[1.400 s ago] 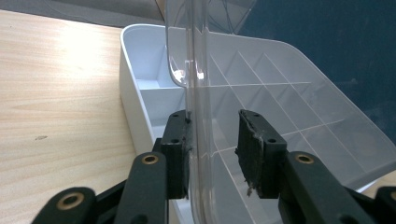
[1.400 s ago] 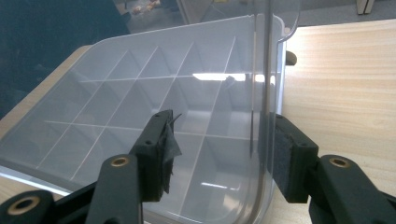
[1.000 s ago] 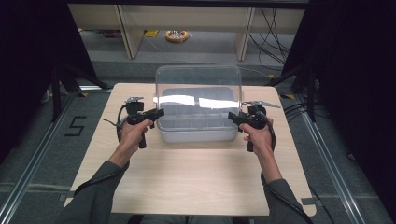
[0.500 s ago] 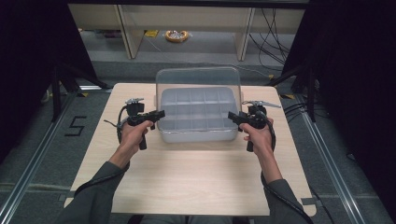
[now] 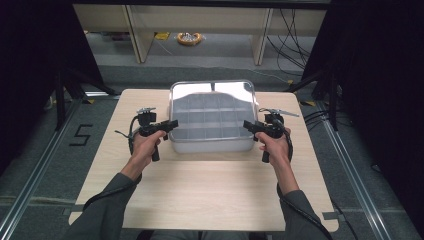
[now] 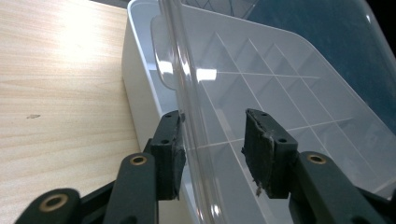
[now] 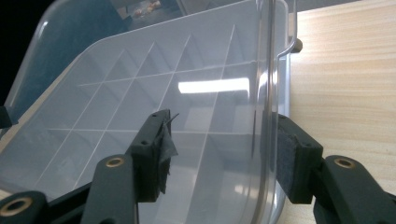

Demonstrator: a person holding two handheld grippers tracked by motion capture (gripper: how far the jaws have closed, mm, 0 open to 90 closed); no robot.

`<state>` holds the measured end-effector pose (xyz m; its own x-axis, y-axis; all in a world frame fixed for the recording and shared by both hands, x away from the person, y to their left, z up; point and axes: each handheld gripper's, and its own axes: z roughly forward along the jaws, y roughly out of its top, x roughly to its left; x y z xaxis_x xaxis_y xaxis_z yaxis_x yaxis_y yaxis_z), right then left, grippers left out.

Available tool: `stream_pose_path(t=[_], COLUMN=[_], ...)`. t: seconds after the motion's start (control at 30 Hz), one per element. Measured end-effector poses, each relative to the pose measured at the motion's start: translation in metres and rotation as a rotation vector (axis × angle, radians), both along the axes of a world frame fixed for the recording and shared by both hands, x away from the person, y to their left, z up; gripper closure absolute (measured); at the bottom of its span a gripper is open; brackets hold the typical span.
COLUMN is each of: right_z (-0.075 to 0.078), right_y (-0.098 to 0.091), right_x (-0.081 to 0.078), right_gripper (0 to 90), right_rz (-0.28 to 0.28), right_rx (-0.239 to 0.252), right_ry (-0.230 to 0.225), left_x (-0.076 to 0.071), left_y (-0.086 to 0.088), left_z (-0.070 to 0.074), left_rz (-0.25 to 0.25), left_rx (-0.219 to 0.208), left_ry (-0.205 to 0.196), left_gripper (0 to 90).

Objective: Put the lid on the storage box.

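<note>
Left tongs (image 6: 212,154): jaws stand apart astride the left edge of the clear lid (image 6: 280,79); the outer pad (image 6: 175,154) lies against or just beside the lid's rim, the inner pad has a visible gap to the plastic, so no clamp. These jaws have just been opening, with the lid edge between them. Right tongs (image 7: 224,158): jaws likewise apart astride the lid's right edge (image 7: 268,93); the outer pad (image 7: 289,161) sits just beside the rim, the inner pad stands well off it, so no grip here either. These jaws have also just been opening, lid edge between them. In the high view the left tongs (image 5: 170,125) and right tongs (image 5: 248,126) sit at the left and right sides of the box (image 5: 210,145), each held in one hand. The box is white, translucent, rectangular, divided inside into a grid of compartments seen through the lid. It sits on the light wooden tabletop (image 5: 200,185), toward the far middle. The clear lid has rounded corners and a raised rim, and catches a bright reflection along its far part.
</note>
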<state>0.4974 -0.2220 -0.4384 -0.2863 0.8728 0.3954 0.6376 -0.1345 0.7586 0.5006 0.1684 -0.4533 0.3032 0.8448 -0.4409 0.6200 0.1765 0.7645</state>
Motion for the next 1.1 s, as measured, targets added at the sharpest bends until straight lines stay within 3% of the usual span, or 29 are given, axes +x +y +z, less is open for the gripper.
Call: stream_pose_path(t=[0.17,0.2,0.3,0.37,0.4,0.7,0.77,0.8,1.03,1.1], right_z=[-0.0030,-0.0059,-0.0068,-0.0065,-0.0049,-0.0071,-0.0072,-0.0078,-0.0069,-0.0072], right_y=[0.0002,-0.0022,-0.0029,-0.0016,0.0006,0.0011,-0.0006,-0.0017,-0.0013,0.0011], right_x=[0.0021,0.0048,0.0054,0.0053,0.0036,0.0036,0.0045,0.0054,0.0050,0.0047], right_gripper=[44.4,44.3,44.2,44.2,44.2,44.2,45.4,45.8,46.1,44.3], right_rz=[-0.012,0.002,0.004,-0.006,-0.016,-0.026,-0.018,-0.009,-0.002,-0.005], right_rx=[0.000,-0.028,-0.032,-0.026,0.000,-0.020,-0.052,-0.104,-0.087,-0.102], right_ry=[0.010,-0.020,-0.018,-0.009,0.012,0.016,0.000,-0.029,-0.013,-0.020], left_x=[0.0006,0.0003,0.0002,-0.0003,-0.0010,-0.0022,-0.0024,-0.0025,-0.0017,-0.0010], left_y=[0.0002,-0.0003,-0.0005,-0.0014,-0.0020,-0.0068,-0.0074,-0.0080,-0.0086,-0.0092], left_z=[-0.0028,-0.0025,-0.0029,-0.0033,-0.0030,-0.0019,-0.0017,-0.0019,-0.0014,-0.0029], left_rz=[-0.003,-0.003,-0.006,-0.004,0.000,-0.002,0.000,0.001,0.004,0.007], left_rx=[0.000,0.005,0.010,0.015,0.021,0.070,0.078,0.082,0.092,0.086], left_ry=[-0.004,-0.004,-0.011,-0.018,-0.017,-0.035,-0.035,-0.040,-0.033,-0.022], left_gripper=[56.2,56.0,55.5,55.0,54.6,50.5,50.1,49.8,47.5,45.8])
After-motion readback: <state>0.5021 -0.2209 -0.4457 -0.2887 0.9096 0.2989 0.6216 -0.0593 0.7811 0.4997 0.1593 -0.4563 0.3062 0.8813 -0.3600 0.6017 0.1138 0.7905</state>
